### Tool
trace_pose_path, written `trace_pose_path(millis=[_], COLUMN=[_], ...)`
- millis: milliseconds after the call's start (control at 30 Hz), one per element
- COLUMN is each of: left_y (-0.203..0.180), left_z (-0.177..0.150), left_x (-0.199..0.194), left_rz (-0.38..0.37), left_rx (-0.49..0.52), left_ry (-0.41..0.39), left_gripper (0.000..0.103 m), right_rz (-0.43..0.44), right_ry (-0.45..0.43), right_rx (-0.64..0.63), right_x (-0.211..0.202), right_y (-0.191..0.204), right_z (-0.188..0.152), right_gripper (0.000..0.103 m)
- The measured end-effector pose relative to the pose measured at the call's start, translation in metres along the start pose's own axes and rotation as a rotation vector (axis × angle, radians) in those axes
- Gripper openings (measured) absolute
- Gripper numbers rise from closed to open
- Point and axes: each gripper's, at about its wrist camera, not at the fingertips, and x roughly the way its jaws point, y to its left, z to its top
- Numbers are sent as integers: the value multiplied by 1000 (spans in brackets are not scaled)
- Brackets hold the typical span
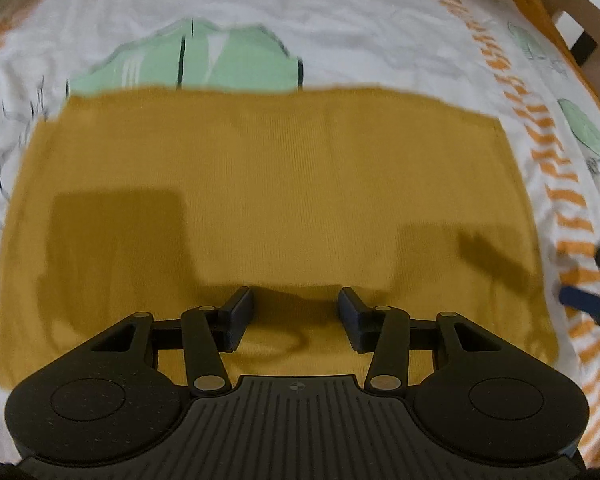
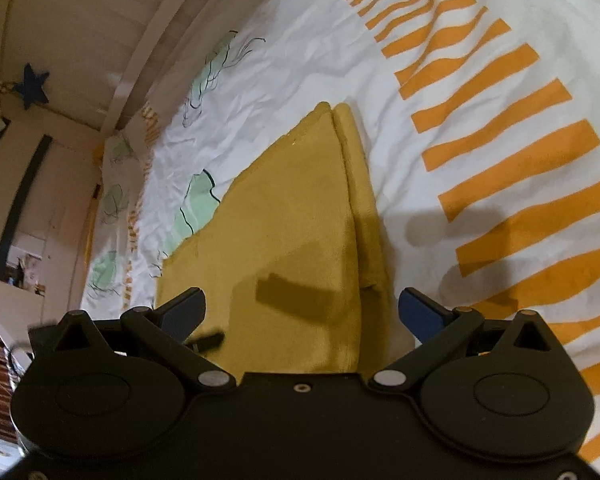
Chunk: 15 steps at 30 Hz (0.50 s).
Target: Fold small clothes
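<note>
A mustard yellow knit garment (image 1: 268, 200) lies flat on the bed as a wide rectangle. My left gripper (image 1: 296, 312) hovers over its near edge, open and empty. In the right wrist view the same garment (image 2: 292, 232) shows a folded double layer along its right edge. My right gripper (image 2: 300, 312) is open above the garment's near right corner and holds nothing. Its fingers (image 1: 596, 288) show at the right edge of the left wrist view, beside the garment.
The bed sheet (image 1: 340, 20) is white with orange stripes (image 2: 500, 152) and green drawings. A wooden bed frame (image 1: 580, 12) runs along the far right. A white rail (image 2: 148, 52) and a wall with a blue star (image 2: 31, 85) lie beyond the bed.
</note>
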Motion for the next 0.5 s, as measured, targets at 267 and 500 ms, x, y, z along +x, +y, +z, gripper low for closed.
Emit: trace_pose_path(millis=[267,500], left_y=[-3,-2], left_z=[-12,-11], left_x=[4,5], left_rz=[9,4], left_rx=[26,21], left_ry=[-37,-33], left_gripper=[46,46], right_rz=[85,154], right_ry=[-15,-48], right_rx=[80,21], right_x=[19,34], right_y=[-27,-25], right_z=[6,14], right_gripper=[103,103])
